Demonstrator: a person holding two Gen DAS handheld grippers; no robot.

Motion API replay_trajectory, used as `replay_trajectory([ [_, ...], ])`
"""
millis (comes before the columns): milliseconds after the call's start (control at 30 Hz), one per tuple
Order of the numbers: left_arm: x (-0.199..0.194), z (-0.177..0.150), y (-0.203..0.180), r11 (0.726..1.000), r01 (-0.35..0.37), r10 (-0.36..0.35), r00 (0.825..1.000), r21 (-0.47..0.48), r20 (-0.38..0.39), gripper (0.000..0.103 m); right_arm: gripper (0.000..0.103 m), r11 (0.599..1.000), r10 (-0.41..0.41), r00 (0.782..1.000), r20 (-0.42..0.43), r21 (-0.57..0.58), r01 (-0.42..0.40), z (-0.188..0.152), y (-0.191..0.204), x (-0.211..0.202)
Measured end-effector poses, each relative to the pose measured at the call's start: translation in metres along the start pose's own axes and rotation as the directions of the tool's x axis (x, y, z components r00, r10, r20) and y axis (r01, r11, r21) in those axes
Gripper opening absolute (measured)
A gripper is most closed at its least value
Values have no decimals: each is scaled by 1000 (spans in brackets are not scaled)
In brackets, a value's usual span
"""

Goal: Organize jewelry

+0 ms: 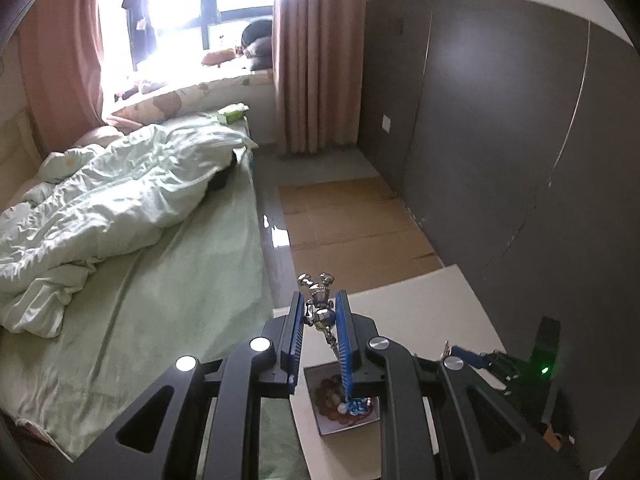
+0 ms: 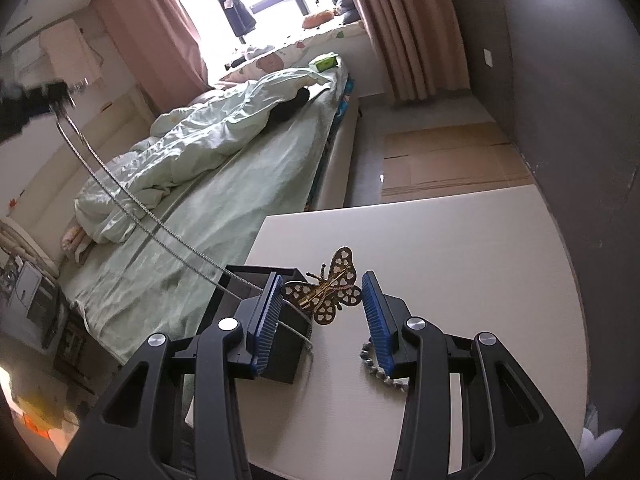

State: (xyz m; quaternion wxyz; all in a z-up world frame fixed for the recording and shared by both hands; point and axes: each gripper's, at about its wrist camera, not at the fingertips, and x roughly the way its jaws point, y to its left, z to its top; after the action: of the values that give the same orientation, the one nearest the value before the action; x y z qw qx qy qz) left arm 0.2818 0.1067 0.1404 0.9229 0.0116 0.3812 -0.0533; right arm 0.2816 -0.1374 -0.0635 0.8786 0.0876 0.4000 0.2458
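up close, the left gripper (image 1: pixel 319 312) is clamped on a chunky silver metal chain (image 1: pixel 318 306), whose links bunch between the blue ribbed pads and stick out past the tips, with a thin strand trailing down toward a small square dish with a brown floral pattern (image 1: pixel 338 410) on the white tabletop (image 1: pixel 420 300) below. seen from the right wrist, that chain runs as a long taut silver line from the raised left gripper (image 2: pixel 60 92) at the upper left down into an open black jewelry box (image 2: pixel 276 344) at the table's near left edge. the right gripper (image 2: pixel 322 304) hangs with its fingers spread apart, holding nothing; a gold butterfly brooch with heart-shaped cutouts (image 2: pixel 328 290) lies on the table between and just ahead of the fingertips, and a grey beaded strand (image 2: pixel 374 368) curls under the right-hand finger. beyond the table lie flattened brown cardboard sheets (image 2: pixel 448 160) on the floor, a bed with a rumpled pale green duvet (image 2: pixel 208 132), and pink curtains (image 2: pixel 404 28) beside a bright window.
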Motion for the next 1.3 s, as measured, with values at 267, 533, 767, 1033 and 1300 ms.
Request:
replay_trajectory([
  [267,-43,19,-10,999,7,-10,998,48,56,3,42,1000,-3,1000,-13,0,3,-1,3,7],
  [533,-43,17,-17,998,16,-18,999,60,39,3,42,1000,-6,1000,-19,-11,6,-3,4,6],
  [767,4,-9,-29,997,45,-41,998,68,-53,4,42,1000,9,1000,-14,5,-9,-3,3,4],
  [1033,80,-63,-31,995,101,-98,979,7,-180,4,42,999,24,1000,-16,25,-23,-3,2,8],
  [1300,149,-115,-17,986,141,-160,953,-90,-258,4,42,999,45,998,-35,24,-44,-3,7,22],
])
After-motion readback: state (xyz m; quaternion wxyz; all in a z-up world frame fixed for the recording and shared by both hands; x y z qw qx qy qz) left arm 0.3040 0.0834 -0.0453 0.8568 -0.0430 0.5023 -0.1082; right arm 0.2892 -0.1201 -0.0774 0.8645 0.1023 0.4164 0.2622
